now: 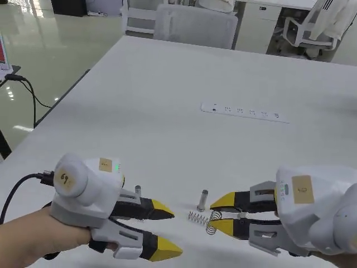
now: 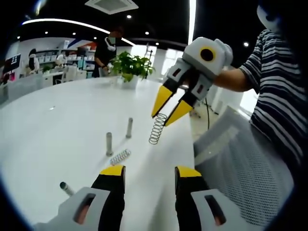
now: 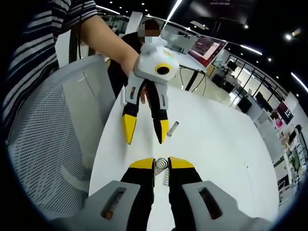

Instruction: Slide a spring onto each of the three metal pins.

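In the head view a short metal pin point(image 1: 203, 200) stands upright between the two grippers, and another pin point(image 1: 138, 190) peeks out behind my left gripper point(image 1: 167, 230), whose jaws are open and hold nothing. My right gripper point(image 1: 215, 214) is shut on a spring point(image 1: 212, 221) at its yellow tips. A second spring point(image 1: 196, 218) lies loose on the white table point(image 1: 167, 100) beside the pin. The left gripper view shows two upright pins point(image 2: 109, 143) point(image 2: 129, 127), a third pin point(image 2: 66, 187) at the near left, the loose spring point(image 2: 120, 156), and the held spring point(image 2: 156, 129) hanging from the right gripper point(image 2: 168, 108).
A white power strip point(image 1: 244, 111) lies across the table farther back. Office chairs point(image 1: 195, 25) stand beyond the far edge and a black cable point(image 1: 25, 84) hangs off the left side. A grey mesh chair point(image 3: 43, 130) sits close behind the near table edge.
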Demonstrator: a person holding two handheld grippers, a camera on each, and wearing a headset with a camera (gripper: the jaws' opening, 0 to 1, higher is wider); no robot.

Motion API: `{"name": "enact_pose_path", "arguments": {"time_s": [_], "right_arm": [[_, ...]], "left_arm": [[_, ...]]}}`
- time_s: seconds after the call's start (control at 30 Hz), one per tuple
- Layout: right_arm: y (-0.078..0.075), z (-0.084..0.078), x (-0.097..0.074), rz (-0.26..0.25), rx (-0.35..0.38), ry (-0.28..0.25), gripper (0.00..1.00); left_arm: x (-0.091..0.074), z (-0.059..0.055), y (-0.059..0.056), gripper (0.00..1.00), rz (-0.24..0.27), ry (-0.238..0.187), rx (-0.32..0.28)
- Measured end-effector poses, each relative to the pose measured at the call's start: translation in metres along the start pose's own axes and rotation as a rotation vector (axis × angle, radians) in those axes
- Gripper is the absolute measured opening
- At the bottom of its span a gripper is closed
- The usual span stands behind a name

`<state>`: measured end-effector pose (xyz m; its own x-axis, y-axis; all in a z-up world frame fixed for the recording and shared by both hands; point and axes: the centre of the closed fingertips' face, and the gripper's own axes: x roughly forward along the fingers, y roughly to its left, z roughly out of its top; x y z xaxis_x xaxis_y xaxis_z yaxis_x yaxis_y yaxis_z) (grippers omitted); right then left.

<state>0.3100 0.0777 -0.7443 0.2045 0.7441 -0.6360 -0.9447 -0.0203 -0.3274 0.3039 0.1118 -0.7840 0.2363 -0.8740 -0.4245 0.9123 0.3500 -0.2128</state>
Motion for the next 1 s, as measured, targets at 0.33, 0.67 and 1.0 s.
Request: {"name": "enact_pose_path", "arguments": {"time_s": [0.33, 0.67, 1.0], "right_arm": [[-0.007, -0.006, -0.003, -0.027, 0.011, 0.010, 0.07], [-0.012, -0.010, -0.005, -0.054, 0.024, 0.015, 0.07], [-0.020, -0.018, -0.011, -0.089, 0.057, 0.022, 0.07]], "left_arm": [[-0.017, -0.011, 0.004, 0.49, 0.026, 0.007, -0.038], [-0.043, -0.015, 0.014, 0.62, 0.094, -0.017, -0.076], [-0.067, -0.016, 0.039, 0.87, 0.240, -0.078, -0.094]]}}
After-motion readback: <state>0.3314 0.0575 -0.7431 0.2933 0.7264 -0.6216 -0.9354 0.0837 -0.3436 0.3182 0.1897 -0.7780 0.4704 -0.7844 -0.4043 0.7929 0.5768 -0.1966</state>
